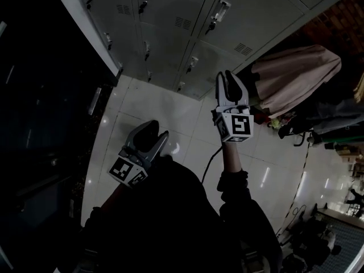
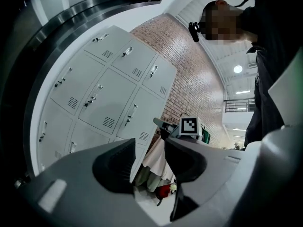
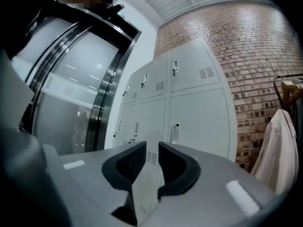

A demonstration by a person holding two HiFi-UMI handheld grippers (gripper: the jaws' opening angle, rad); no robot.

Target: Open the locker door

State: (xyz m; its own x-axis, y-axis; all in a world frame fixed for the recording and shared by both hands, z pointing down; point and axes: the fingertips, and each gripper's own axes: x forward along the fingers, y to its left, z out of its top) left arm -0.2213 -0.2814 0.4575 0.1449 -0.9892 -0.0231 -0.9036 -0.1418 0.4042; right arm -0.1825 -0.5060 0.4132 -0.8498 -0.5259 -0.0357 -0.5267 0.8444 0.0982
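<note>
A bank of grey lockers [image 1: 187,33] stands ahead with every door closed, each with a small metal handle [image 1: 219,10]. In the head view my right gripper [image 1: 228,78] is raised toward the lockers, well short of them. My left gripper [image 1: 154,129] is held lower and to the left. The right gripper view looks at the lockers [image 3: 189,108] and a handle [image 3: 175,131]; the right gripper [image 3: 152,146] is open by a narrow gap, with nothing in it. The left gripper [image 2: 149,143] is open and empty, facing the lockers [image 2: 104,89] and the right gripper's marker cube [image 2: 189,126].
A dark curved glass wall [image 1: 45,124] with a metal frame borders the lockers on the left. Pale coats [image 1: 296,78] hang on a rack to the right, in front of a brick wall [image 3: 265,70]. White floor tiles [image 1: 170,118] lie below, with a cable trailing across them.
</note>
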